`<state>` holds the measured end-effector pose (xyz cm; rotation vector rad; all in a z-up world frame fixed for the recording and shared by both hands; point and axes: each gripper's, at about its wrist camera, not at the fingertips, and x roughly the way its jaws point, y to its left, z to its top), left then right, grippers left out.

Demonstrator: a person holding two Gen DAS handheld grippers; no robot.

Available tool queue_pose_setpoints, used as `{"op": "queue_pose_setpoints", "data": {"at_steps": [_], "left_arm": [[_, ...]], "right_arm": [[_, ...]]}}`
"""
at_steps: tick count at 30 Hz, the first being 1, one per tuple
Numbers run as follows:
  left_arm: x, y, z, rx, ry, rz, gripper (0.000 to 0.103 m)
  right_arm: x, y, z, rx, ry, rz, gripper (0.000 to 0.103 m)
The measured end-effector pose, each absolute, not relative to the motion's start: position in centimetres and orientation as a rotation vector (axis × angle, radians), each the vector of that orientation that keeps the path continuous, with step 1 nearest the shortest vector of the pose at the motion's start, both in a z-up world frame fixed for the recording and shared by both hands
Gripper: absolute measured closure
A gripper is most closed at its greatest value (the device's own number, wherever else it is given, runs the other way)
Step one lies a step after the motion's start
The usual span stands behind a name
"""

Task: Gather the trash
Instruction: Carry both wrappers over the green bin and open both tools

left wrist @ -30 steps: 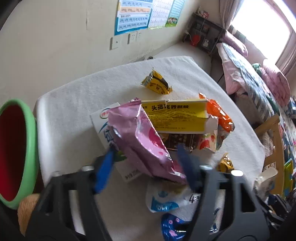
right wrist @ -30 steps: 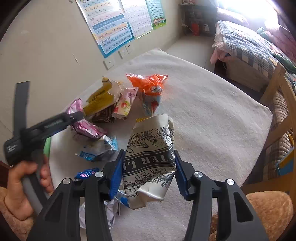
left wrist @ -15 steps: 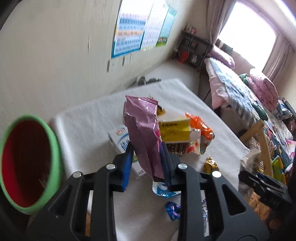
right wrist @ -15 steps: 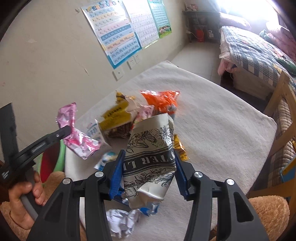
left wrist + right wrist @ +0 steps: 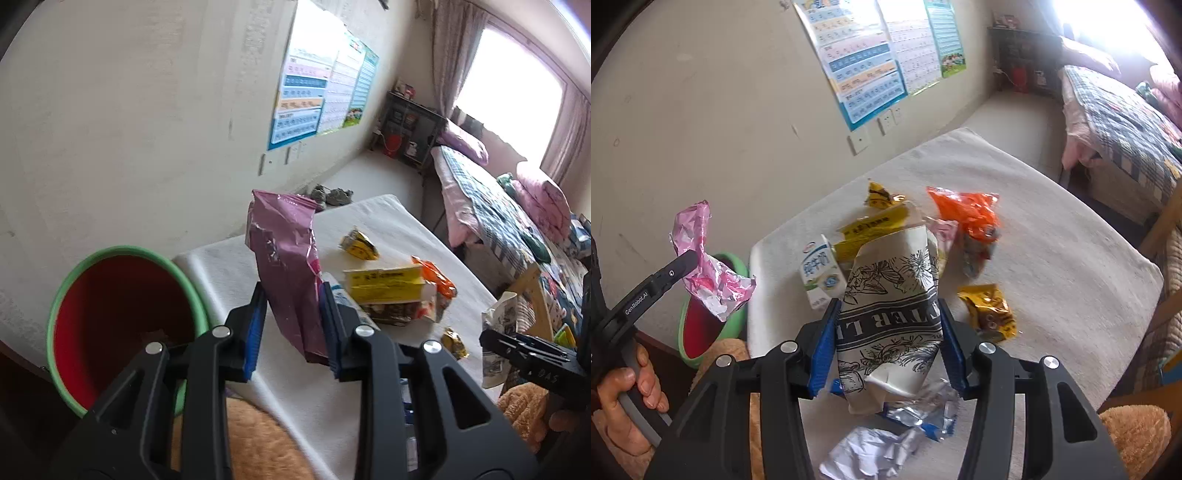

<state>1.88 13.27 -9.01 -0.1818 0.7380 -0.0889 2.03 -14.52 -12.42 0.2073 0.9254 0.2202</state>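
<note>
2 grippers each hold a piece of trash above the white-covered table [image 5: 1052,258], the biggest thing here, which is littered with more wrappers and a yellow box [image 5: 384,286]. Next in size, the red bin [image 5: 118,325] with a green rim sits just off the table's near-left corner. The right gripper [image 5: 888,347] is clamped at medium width on a printed paper bag [image 5: 892,314], standing roughly upright. The left gripper [image 5: 291,325] is pinched narrow on a pink wrapper [image 5: 288,269], long axis near vertical, top toward the wall. To drop it cleanly, I would carry the wrapper over the bin's mouth before releasing, since its tall, floppy top could catch the rim.
</note>
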Motion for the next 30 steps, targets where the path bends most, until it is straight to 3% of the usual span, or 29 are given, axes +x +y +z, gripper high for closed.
{"op": "queue_pose_setpoints", "data": {"at_steps": [30], "left_arm": [[-1.4, 27.8, -12.8, -0.318, 0.770, 0.216, 0.075]], "right_arm": [[7.0, 1.1, -10.9, 0.131, 0.955, 0.583, 0.054]]}}
